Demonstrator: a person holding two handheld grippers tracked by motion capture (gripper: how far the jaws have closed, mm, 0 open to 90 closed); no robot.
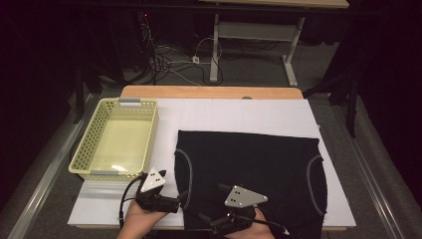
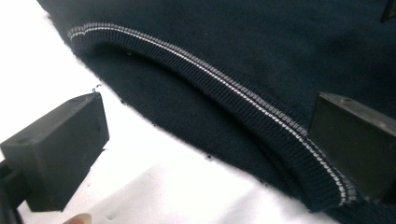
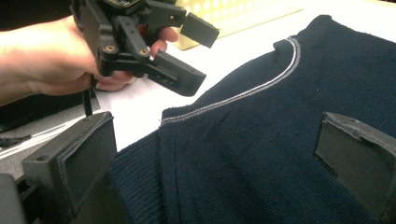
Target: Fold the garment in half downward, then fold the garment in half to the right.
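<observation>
At the far left of the table (image 1: 239, 112), a pale yellow perforated basket (image 1: 84, 147) stands on the white surface, near the garment's left edge but not touching it.

Next, at the near edge, the left hand (image 1: 142, 219) holds the left gripper (image 1: 180, 201). Its jaws stand wide apart with nothing between them. In the left gripper view, one jaw sits over the bare white surface and the other over the fabric, straddling the ribbed, white-stitched edge of the dark knit garment (image 2: 233, 60). The right gripper view shows this gripper (image 3: 198, 53) raised just above the garment's corner, clear of the cloth.

The garment (image 1: 249, 169) lies flat across the centre and right of the table, its lower edge reaching the near side.

Further right, the right gripper (image 1: 211, 221) sits at the garment's near edge. Its jaws are also wide open, holding nothing; in the right gripper view the fabric (image 3: 243, 158) lies between and below them.
</observation>
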